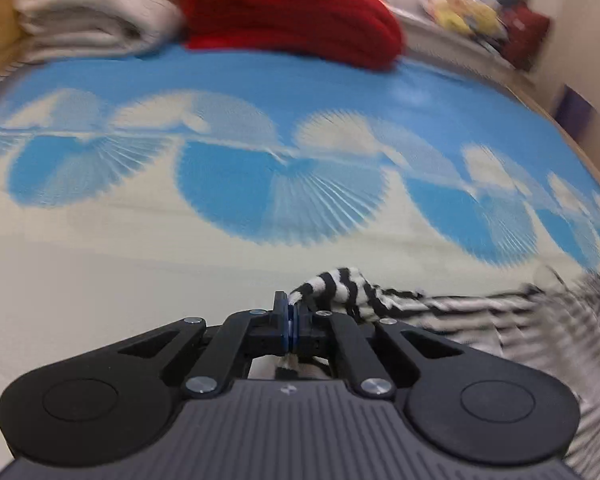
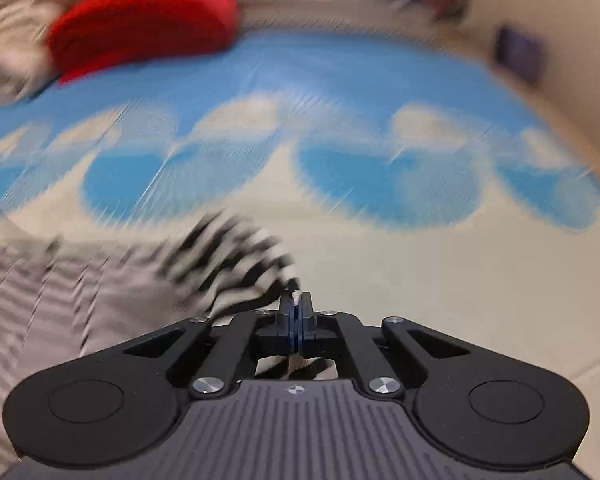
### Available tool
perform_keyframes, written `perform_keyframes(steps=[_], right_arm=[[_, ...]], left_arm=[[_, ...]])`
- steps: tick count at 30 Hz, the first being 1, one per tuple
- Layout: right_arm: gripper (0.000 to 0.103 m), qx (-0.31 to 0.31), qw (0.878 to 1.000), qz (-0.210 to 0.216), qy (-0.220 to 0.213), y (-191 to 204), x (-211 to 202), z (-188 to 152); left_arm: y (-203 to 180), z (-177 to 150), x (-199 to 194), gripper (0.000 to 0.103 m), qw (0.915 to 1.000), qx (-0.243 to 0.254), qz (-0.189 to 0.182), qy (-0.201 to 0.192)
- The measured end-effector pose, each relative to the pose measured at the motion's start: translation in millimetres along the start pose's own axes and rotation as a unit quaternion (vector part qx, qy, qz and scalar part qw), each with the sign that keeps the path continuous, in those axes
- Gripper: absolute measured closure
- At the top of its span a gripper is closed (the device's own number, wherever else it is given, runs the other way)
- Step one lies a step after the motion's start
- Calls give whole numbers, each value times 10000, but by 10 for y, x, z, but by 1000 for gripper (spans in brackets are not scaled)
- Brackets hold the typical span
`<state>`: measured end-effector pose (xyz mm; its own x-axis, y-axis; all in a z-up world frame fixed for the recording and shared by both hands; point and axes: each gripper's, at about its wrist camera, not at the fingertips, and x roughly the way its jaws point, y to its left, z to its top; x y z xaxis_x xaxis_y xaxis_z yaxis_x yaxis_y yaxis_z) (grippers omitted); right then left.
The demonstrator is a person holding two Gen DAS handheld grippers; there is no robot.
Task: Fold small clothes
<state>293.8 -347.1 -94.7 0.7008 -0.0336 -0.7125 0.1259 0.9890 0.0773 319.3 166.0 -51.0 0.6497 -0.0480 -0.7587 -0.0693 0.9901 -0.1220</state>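
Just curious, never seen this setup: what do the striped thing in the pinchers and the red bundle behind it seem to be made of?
Striped garment: soft, thin knit fabric, probably cotton jersey; it bunches limply where the left gripper pinches it. Red bundle: thick, matte, ribbed cloth, possibly a knit or fleece blanket; blur leaves it open.

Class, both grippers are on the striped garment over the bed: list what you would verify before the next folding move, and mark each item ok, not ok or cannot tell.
1. Left gripper shut on the striped garment: ok.
2. Right gripper shut on the same garment: ok.
3. Cloth stretched flat between the grips: cannot tell, both views are blurred.
4. Open stretch of the bed sheet ahead for laying it down: ok.
5. Red pile and cream blanket lie apart from the garment, at the far end: ok.
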Motion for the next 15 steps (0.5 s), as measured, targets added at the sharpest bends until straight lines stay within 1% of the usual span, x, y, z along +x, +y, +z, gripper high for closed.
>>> perform_keyframes(steps=[1,2,3,4,5,6,7,8,9,10,11,13,15], right_arm=[[103,227,9997,29,-12,-52,23,33],[103,339,9994,66,94,-73,69,39],[103,319,9990,32,303,-61,151,29],[102,222,9987,-111,447,-33,211,10],[101,162,9980,-220,576,-16,261,-12],[99,175,9965,-227,784,-16,319,-35],[92,234,9949,-177,965,-26,354,-50],[82,268,9944,-204,1004,-33,340,-48],[77,264,9949,-265,941,-40,295,-42],[67,252,9958,-309,823,-59,221,-30],[63,257,9967,-307,709,-79,149,-19],[63,269,9984,-64,498,-113,-42,-19],[63,157,9987,325,367,-119,-209,-38]], left_arm=[[53,15,26,101,9998,-172,20,36],[76,18,68,101,9996,-260,2,144],[65,11,130,94,9992,-220,-49,345],[42,-10,205,93,9979,-132,-120,629],[21,-44,281,83,9952,-27,-165,961],[2,-71,314,74,9933,77,-69,1151],[-4,-83,288,71,9934,160,53,1134],[10,-69,212,65,9946,196,105,1018],[40,-47,130,59,9957,145,76,907],[90,-31,25,58,9970,29,-38,777],[129,-26,-64,58,9973,-78,-193,703],[184,-37,-204,58,9960,-165,-491,731],[149,-78,-292,58,9922,23,-867,890]])
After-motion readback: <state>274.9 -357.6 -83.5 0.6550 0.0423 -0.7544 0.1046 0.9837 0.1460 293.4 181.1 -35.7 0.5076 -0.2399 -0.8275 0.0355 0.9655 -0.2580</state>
